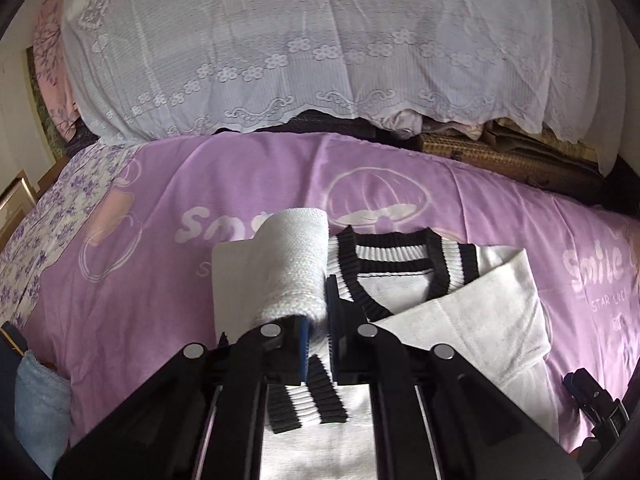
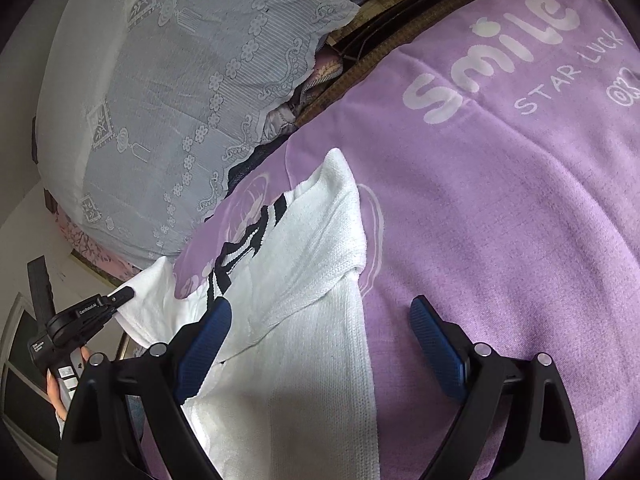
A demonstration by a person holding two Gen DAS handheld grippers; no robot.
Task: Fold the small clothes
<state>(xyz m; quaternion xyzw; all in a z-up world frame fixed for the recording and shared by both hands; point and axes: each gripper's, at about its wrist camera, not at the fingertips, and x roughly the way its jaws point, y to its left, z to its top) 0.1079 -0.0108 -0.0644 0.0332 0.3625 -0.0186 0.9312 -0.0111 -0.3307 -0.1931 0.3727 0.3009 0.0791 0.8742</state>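
A small white knit sweater (image 1: 472,304) with black-and-white striped collar (image 1: 384,252) lies on a purple bedspread (image 1: 168,280). My left gripper (image 1: 318,332) is shut on the sweater's left sleeve (image 1: 296,268), which is lifted and curls over the fingers; the striped cuff (image 1: 308,400) hangs below. The right sleeve lies folded across the chest. In the right wrist view the sweater (image 2: 304,320) lies under my right gripper (image 2: 324,340), which is open and empty, its left finger (image 2: 208,336) over the fabric. The left gripper also shows in that view (image 2: 120,294), pinching white fabric.
A big pile under a white lace cover (image 1: 304,40) stands behind the bedspread. A woven mat (image 1: 500,152) and dark items lie at its base. A floral sheet (image 1: 52,220) is at the left and blue denim (image 1: 40,400) at the lower left.
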